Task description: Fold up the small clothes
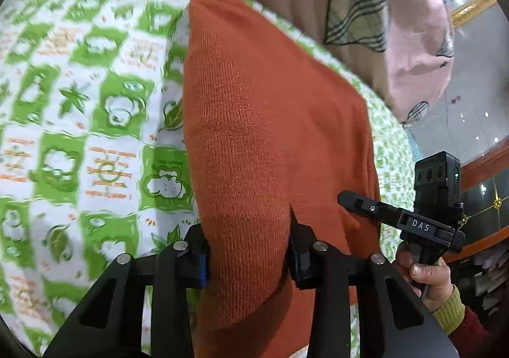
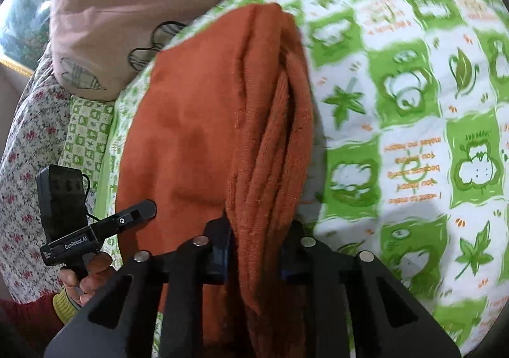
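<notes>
Left gripper (image 1: pixel 248 257) pinching orange knit garment (image 1: pixel 270 122); long axis pointing away

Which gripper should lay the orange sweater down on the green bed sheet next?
Probably both: left gripper and right gripper each pinch the sweater over the sheet. Neither looks better placed.

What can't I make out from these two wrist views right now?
- Left gripper fingertips: left wrist view, buried in the orange knit garment.
- Right gripper pads: right wrist view, covered by bunched folds.
- Garment's near end: cut off by the bottom edge in both views.
- Garment type: sleeves or neckline not visible.
- Orange lettering on the green-and-white bedsheet: blurred.
</notes>
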A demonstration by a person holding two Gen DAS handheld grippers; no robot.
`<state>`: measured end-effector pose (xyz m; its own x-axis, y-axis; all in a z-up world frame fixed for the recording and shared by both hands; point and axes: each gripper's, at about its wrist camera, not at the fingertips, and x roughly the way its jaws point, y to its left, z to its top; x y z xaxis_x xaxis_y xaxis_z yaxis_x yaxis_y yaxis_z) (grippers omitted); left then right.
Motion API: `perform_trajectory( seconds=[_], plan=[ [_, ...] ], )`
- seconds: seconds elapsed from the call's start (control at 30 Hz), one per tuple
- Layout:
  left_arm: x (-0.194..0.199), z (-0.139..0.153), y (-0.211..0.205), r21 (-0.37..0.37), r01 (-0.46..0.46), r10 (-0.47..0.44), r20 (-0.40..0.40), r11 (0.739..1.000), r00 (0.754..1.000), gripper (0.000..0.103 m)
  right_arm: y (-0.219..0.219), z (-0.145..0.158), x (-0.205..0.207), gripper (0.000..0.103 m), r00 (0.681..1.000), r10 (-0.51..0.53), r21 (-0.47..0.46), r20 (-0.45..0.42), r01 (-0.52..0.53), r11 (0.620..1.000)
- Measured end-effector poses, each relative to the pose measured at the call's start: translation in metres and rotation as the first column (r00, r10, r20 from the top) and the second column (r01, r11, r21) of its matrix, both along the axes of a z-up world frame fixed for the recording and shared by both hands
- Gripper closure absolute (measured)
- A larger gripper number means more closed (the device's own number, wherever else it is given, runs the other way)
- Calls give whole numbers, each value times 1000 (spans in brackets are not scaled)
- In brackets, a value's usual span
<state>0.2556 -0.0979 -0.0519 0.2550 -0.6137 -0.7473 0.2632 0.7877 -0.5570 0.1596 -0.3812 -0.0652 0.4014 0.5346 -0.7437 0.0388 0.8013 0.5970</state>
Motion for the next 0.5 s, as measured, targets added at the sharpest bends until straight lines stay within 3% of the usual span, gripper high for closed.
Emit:
perform_trajectory(
  seconds=[0.1,0.27,0.5],
  plan=[
    [-13,21,15,11,-11,10,48,1000,999,68,20,17,-7,82,998,45,21,48,-46,999],
    [-36,44,81,-1,-70,70,78,998,995,69,79,34,-12,82,984,146,53,98,-152,987],
    [-70,50,167,43,-168,162,105,985,981,69,162,27,-5,82,953,275,76,125,-285,955]
  ],
)
